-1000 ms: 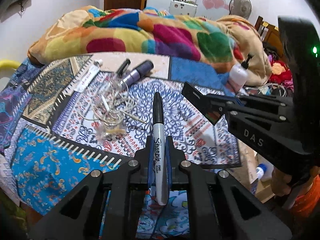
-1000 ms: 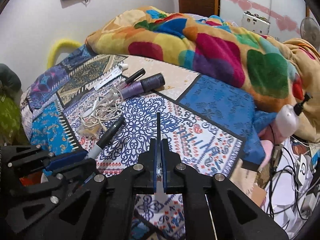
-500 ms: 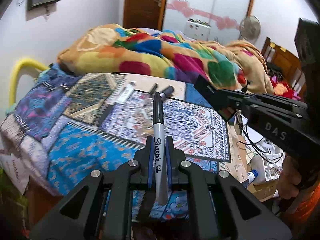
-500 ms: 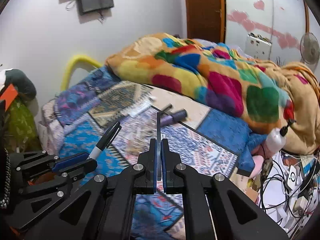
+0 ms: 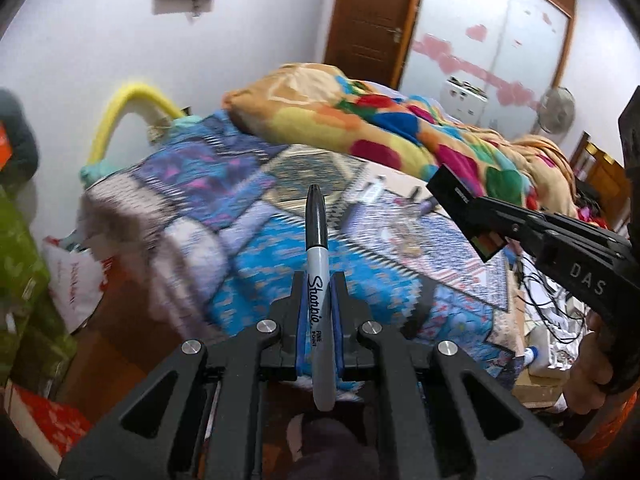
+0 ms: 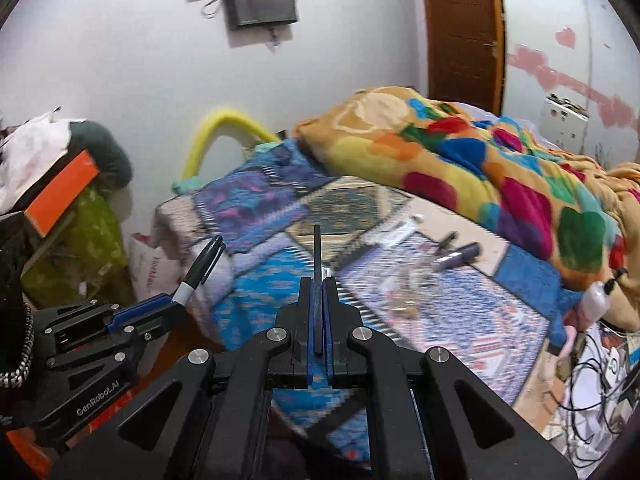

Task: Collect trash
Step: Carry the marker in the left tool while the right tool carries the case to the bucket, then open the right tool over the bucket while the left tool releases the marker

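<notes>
The left gripper [image 5: 318,300] has its fingers clamped on a grey-barrelled Sharpie marker with a black cap [image 5: 317,264], which stands upright between the blue pads, cap pointing away toward the bed with the blue patterned patchwork cover [image 5: 256,264]. The right gripper [image 6: 318,304] has its fingers pressed together on a thin flat dark card [image 6: 317,256], seen edge-on and sticking up above the tips; in the left view the same card shows as a black rectangle at the tips.

Both grippers hang off the near edge of the bed. On the bed cover, well beyond the grippers, lie a purple cylindrical tube [image 6: 460,256], a black pen [image 6: 447,239] just beside it, and a blurred tangle of pale cable [image 6: 404,280]. A multicoloured fleece blanket [image 6: 460,152] is heaped along the far side of the bed.
</notes>
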Demonstrator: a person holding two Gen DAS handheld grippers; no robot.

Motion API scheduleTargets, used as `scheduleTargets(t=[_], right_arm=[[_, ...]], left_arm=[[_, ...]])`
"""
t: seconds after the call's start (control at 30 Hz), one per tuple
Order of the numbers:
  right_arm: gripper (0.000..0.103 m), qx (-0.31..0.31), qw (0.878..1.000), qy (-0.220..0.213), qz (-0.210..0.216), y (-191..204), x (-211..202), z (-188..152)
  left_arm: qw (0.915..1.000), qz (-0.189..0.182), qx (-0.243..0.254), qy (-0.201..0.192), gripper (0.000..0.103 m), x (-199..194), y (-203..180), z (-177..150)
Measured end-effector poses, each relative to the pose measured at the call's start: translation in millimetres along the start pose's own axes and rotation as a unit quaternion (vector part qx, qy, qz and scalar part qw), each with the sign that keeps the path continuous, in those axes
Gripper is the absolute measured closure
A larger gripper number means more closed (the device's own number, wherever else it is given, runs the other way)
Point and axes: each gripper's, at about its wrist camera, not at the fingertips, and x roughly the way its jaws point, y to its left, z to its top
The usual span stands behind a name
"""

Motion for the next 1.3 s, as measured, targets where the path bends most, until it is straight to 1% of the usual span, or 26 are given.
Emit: scheduleTargets(t=[0.1, 0.3, 0.47, 0.6, 0.73, 0.9, 0.97, 1.03, 1.1, 1.17, 1.23, 1.27, 1.3], right_arm=[[0.099, -0.013, 1.0, 0.006, 0.015, 28.7, 6.4, -0.4], [0.099, -0.036, 0.998, 0.028, 0.047, 81.7, 29.4, -4.1], [0.099, -0.056, 0.994, 0.06, 0.073, 124.5, 55.1, -15.7], [0.099, -0.071, 0.989, 0.089, 0.091, 154.1, 78.1, -27.7], [0.099, -0.083, 0.982, 0.129, 0.107, 180.2, 108.5, -42.1], [0.099, -0.087, 0.969, 0.193, 0.125, 200.9, 152.8, -64.7], [0.099, -0.086, 0.964, 0.218, 0.128, 206.2, 170.7, -73.9], [0.099, -0.078, 0.956, 0.248, 0.132, 208.3, 190.9, -83.8], [0.099, -0.077, 0.949, 0.275, 0.131, 211.1, 210.2, -94.1], [0.099, -0.081, 0.944, 0.295, 0.125, 214.2, 226.0, -102.4], [0.099, -0.078, 0.936, 0.318, 0.129, 215.7, 242.8, -110.1], [0.099, -0.079, 0.932, 0.331, 0.128, 217.2, 251.6, -114.5], [0.099, -0.079, 0.93, 0.338, 0.126, 218.3, 256.9, -117.1]], left_arm=[[0.9996, 0.02, -0.018, -0.002, 0.093, -14.7, 35.1, -12.9], [0.9971, 0.055, -0.052, 0.005, 0.093, -28.5, 96.0, -38.2], [0.9936, 0.078, -0.08, 0.019, 0.093, -29.2, 138.3, -61.3], [0.9894, 0.094, -0.104, 0.04, 0.093, -22.5, 170.6, -84.4], [0.9837, 0.103, -0.13, 0.069, 0.093, -5.6, 197.3, -108.7], [0.9746, 0.107, -0.164, 0.109, 0.093, 24.6, 224.1, -136.0], [0.9688, 0.106, -0.181, 0.132, 0.093, 43.4, 236.2, -149.9], [0.9643, 0.096, -0.192, 0.154, 0.093, 61.2, 245.1, -161.1], [0.9587, 0.102, -0.201, 0.173, 0.093, 77.7, 253.0, -171.7], [0.9549, 0.102, -0.205, 0.189, 0.093, 91.0, 259.2, -179.7], [0.9485, 0.105, -0.214, 0.208, 0.093, 108.4, 268.5, -190.8], [0.9468, 0.104, -0.217, 0.213, 0.093, 113.9, 271.3, -192.7], [0.9437, 0.101, -0.224, 0.222, 0.093, 121.0, 274.6, -197.2]])
